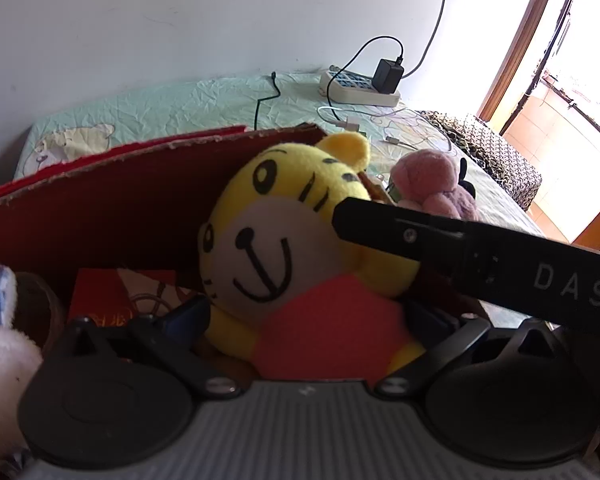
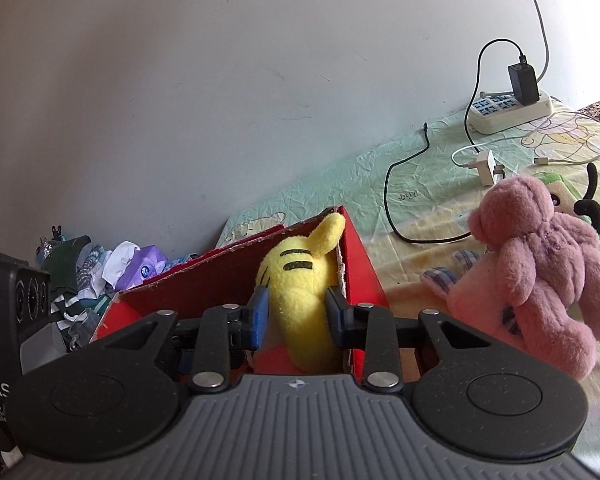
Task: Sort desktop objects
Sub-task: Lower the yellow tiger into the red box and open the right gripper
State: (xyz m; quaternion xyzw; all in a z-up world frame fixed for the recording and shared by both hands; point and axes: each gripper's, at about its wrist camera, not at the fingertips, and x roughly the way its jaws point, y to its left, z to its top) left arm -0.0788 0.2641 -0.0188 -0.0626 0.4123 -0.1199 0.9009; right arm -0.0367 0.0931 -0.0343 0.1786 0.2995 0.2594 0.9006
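Right claw (image 2: pixel 296 316) clenched on the head of the yellow tiger plush (image 2: pixel 300 292), blue pads pressed in at both sides; left claw (image 1: pixel 308 316) spread wide around the torso, pads seemingly clear of the fabric. Tiger plush partly inside the red cardboard box (image 2: pixel 360 276), against its right wall, ear poking above the rim. Risks, as judged: soft stuffing squeezing out of a narrow head pinch; ear or arm snagging on the ragged box edge; both claws colliding, crowded together at one toy. Open room mostly rightward over the sheet; pink plush (image 2: pixel 540 264) near, cables (image 2: pixel 392 200) beyond.
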